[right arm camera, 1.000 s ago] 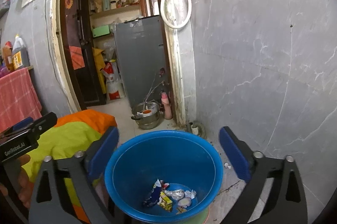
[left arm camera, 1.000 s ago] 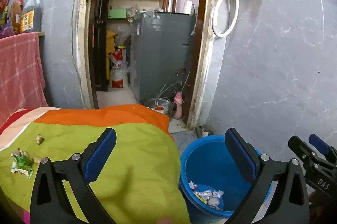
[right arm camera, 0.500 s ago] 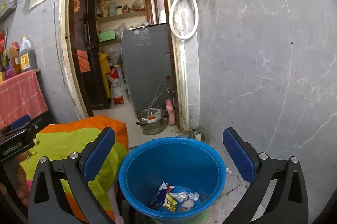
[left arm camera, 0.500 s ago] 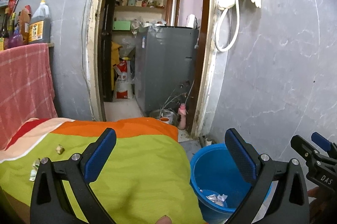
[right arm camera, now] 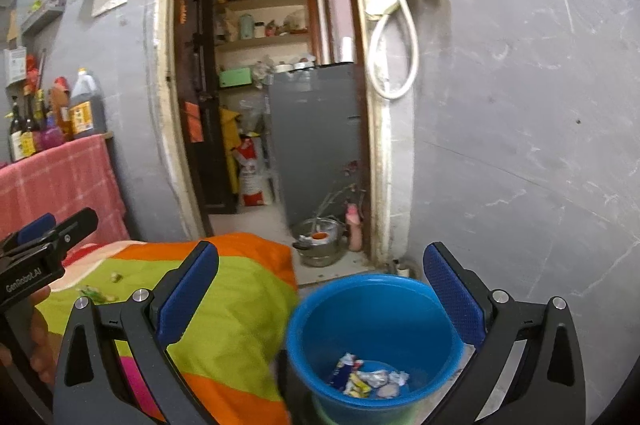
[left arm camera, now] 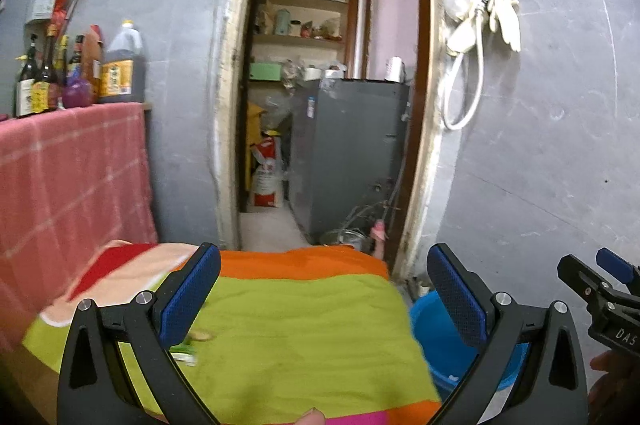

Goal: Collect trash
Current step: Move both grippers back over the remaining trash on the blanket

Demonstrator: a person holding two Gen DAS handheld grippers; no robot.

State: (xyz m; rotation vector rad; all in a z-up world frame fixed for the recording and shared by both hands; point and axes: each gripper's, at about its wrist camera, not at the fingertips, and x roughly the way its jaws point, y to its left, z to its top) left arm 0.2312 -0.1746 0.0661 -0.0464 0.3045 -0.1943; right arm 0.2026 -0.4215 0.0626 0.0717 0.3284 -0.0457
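Both the left gripper [left arm camera: 324, 289] and the right gripper [right arm camera: 320, 289] stand wide apart and hold nothing. Small crumpled wrappers [right arm camera: 96, 293] lie on the green and orange cloth [right arm camera: 240, 305], well apart from the round blue plastic bucket [right arm camera: 372, 309] on the floor beside it. I think a thin wrapper can slip from the pads on the way, or the soft cloth can be pinched together with it.

Bucket [right arm camera: 372, 309]: bright blue, multicoloured wrappers [right arm camera: 368, 379] inside. Blanket [left arm camera: 300, 325]: lime green, orange band, pink edge. Hanging cloth [left arm camera: 68, 181]: pink-red, pale check lines. Wall [left arm camera: 540, 145]: grey. Claw pads [right arm camera: 188, 293]: blue on black frames.
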